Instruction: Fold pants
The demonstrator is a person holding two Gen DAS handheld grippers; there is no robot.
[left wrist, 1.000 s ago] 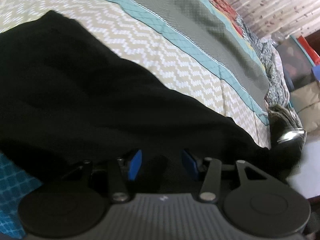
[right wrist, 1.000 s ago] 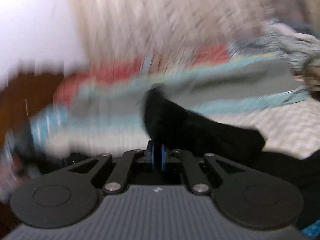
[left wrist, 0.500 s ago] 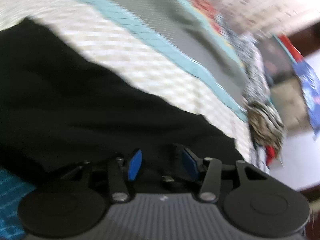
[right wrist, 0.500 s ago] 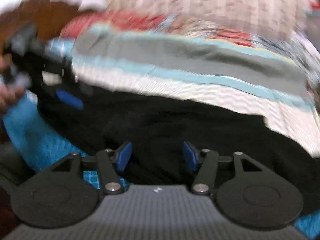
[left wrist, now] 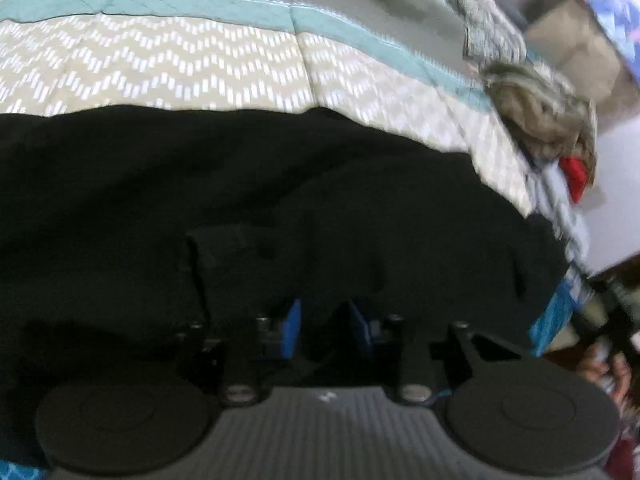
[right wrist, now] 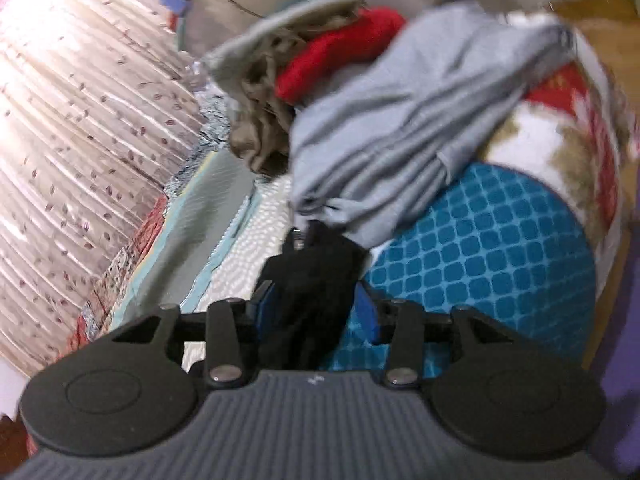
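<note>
- In the left wrist view, the left gripper (left wrist: 325, 330) sits low over the black pants (left wrist: 240, 208). Its blue pads (left wrist: 291, 330) stand a narrow gap apart, and its jaws have just been closing. Dark cloth lies in and around the gap, but the blur and darkness hide whether the pads press on it, so I cannot tell whether it grasps.
- The pants spread wide across the near half of that view, lying on the bedspread (left wrist: 168, 76), whose beige zigzag band runs just beyond their far edge.
- Farther off run a teal stripe and a grey band of the same bedspread.
- At the far right lies a crumpled brown garment (left wrist: 536, 120) with a scrap of red cloth (left wrist: 576, 178) beside it.
- In the right wrist view, the right gripper (right wrist: 316, 312) has a bunched end of the pants (right wrist: 312, 276) between its blue pads (right wrist: 366, 314). Its jaws have just been closing; the right pad stands clear of the cloth, so the gripper is still released.
- Right of it lies a teal checked cloth (right wrist: 492, 252).
- Beyond it is a heap of laundry: a grey garment (right wrist: 404, 120), a red one (right wrist: 340, 60), a brown one (right wrist: 260, 120).
- At the far left hangs a pale curtain (right wrist: 72, 100).
</note>
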